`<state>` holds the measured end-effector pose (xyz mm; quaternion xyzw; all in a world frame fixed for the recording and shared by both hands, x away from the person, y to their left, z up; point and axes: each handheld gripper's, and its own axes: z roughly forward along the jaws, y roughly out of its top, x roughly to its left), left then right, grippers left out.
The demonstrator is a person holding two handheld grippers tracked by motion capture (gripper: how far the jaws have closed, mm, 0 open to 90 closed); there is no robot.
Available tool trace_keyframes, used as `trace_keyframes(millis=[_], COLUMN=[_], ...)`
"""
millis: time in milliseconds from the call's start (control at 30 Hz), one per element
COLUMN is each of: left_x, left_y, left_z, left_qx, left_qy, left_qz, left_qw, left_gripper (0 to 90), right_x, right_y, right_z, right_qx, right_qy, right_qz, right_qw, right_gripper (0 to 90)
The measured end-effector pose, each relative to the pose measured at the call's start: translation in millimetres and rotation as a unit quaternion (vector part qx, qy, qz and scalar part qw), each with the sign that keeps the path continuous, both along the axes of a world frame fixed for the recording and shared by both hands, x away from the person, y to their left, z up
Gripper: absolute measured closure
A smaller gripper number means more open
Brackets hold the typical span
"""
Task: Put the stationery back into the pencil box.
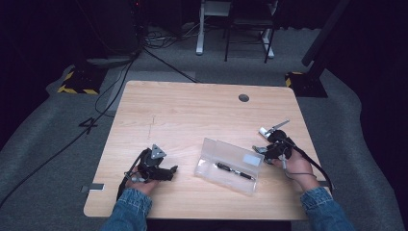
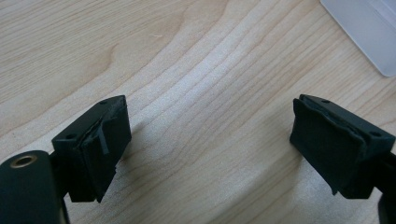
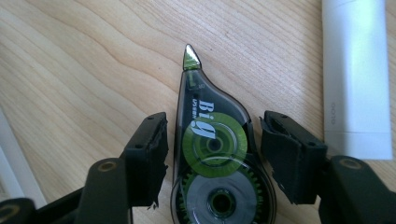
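We find the right gripper [image 3: 212, 154] lowered over a correction tape dispenser [image 3: 212, 158] that lies flat on the tabletop [image 1: 192, 110] near its right edge. The jaws stand spread, 1 on each side of the dispenser's round body; we see a gap between each pad and the casing, so nothing is pinched yet. The dispenser's tip points away from the hand.

Just beside it, toward the right edge, lies a white tube-shaped item [image 3: 357, 79] — apart from the dispenser, not touching the jaws.

The left gripper [image 2: 210, 149] rests low on the tabletop near the front-left corner, jaws spread wide over bare wood, holding nothing. A corner of the clear plastic case [image 1: 230, 166] shows at the upper right of the left gripper view.

The case sits between the 2 hands, toward the front edge, lid raised. 1 dark pen [image 1: 235, 172] lies inside already.

Our reading of progress: we judge the job to be packing stationery into the case. 1 item is in; the dispenser is lined up for a grasp but not yet gripped, and the white item also waits outside. Left to do — close on the dispenser, carry it over, drop it in, then likely the white item and the lid.
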<state>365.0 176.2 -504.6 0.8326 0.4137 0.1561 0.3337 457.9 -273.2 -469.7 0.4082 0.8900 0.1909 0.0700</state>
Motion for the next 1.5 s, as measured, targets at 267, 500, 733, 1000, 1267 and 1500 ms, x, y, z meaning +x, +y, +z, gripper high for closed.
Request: trace_keyframes(millis=[267, 500, 733, 1000, 1267, 1500], left_x=[0.0, 0.0, 0.0, 0.0, 0.5, 0.4], left_y=[0.0, 0.0, 0.0, 0.0, 0.0, -0.8], left_z=[0.0, 0.0, 0.0, 0.0, 0.1, -0.2], left_qx=[0.000, 0.000, 0.000, 0.000, 0.001, -0.004], left_qy=[0.000, 0.000, 0.000, 0.000, -0.001, 0.002], left_qz=[0.000, 0.000, 0.000, 0.000, -0.001, 0.002], left_qw=[1.0000, 1.0000, 1.0000, 1.0000, 1.0000, 1.0000], left_gripper=[12.3, 12.3, 12.3, 12.3, 12.3, 12.3], right_x=[-3.1, -3.2, -3.4, -7.3, -16.7, -26.2], right_y=[1.6, 1.7, -1.8, -16.3, -30.1, -33.4], right_z=[0.1, 0.2, 5.0, 23.4, 46.4, 62.3], right_qx=[-0.011, -0.010, 0.008, 0.049, 0.102, 0.136], right_qy=[-0.012, -0.013, -0.024, -0.053, -0.074, -0.093], right_qz=[0.002, 0.000, -0.007, -0.027, -0.039, -0.027], right_qw=[0.9999, 0.9999, 0.9997, 0.9970, 0.9913, 0.9860], right_gripper=[50.2, 50.8, 51.1, 51.2, 51.3, 51.3])
